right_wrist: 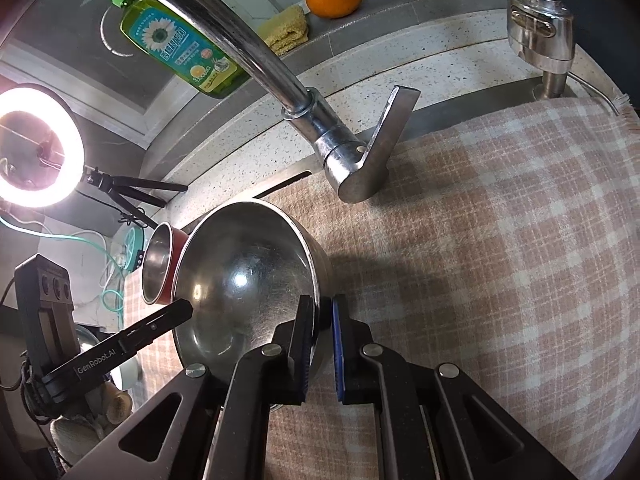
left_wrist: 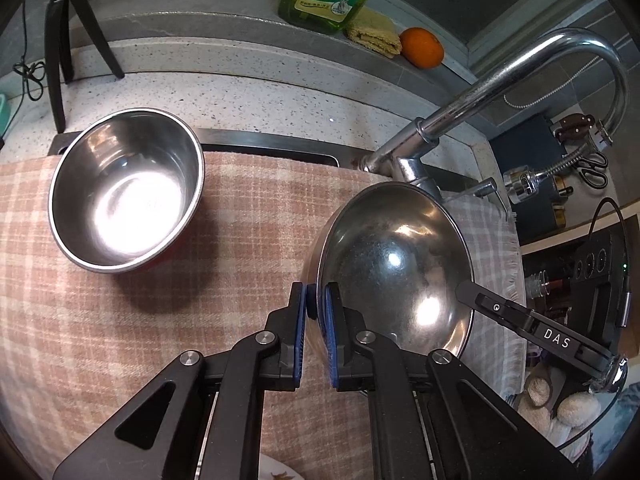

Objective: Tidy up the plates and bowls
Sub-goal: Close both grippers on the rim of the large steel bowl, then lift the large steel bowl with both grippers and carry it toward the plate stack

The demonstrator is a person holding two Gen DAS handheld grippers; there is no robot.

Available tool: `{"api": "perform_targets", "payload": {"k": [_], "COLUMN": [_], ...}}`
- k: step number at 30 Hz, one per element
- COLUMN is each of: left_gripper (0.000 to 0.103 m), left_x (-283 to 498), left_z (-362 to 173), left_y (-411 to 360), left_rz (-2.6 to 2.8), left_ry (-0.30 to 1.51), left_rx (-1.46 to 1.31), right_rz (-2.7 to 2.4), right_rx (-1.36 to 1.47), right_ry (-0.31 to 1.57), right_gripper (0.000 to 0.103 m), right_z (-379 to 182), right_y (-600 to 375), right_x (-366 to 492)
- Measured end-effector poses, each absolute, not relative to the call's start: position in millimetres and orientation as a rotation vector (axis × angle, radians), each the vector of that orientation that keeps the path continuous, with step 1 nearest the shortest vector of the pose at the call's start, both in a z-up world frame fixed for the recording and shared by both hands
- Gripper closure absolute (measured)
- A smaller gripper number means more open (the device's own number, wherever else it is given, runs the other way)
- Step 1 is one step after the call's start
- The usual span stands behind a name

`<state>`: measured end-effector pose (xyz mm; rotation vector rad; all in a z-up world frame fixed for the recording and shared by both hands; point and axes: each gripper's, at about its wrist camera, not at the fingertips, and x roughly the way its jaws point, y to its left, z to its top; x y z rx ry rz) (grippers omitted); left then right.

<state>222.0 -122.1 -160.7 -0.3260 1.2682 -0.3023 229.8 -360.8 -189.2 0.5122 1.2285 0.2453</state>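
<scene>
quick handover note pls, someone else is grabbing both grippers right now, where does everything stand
Left gripper: shut on the rim of the large shallow steel bowl, on its left edge.
Right gripper: shut on the opposite rim of the same bowl, so both share its weight; do not release one side alone.
The bowl is tilted above the pink checked cloth, close to the chrome faucet.
The smaller deep steel bowl with a red outside sits upright on the cloth, off to the left.
Done: large bowl gripped on both sides.
Left: set it down or stack the two bowls, probably.
</scene>
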Motion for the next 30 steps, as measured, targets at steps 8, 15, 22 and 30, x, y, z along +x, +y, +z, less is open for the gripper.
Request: {"api": "perform_targets", "payload": {"k": [8, 15, 22, 30], "left_gripper": [0.095, 0.095, 0.095, 0.094], "left_x": [203, 179, 149, 121], "left_z": [-153, -148, -143, -141], "left_y": [-123, -124, -128, -131], "left_rz": [-0.308, -0.320, -0.342, -0.351], "left_ry": [1.262, 1.260, 1.254, 1.250], "left_rx": [-0.317, -0.322, -0.325, -0.330], "right_rz": [0.259, 0.275, 0.280, 0.281], "right_rx": [0.508, 0.497, 0.499, 0.507], "right_ry": [1.222, 1.220, 1.216, 1.230], "right_gripper": [0.094, 0.094, 0.094, 0.094], "right_z": [-181, -177, -177, -181], "right_y": [-362, -364, -369, -372], "right_x": [212, 188, 157, 127]}}
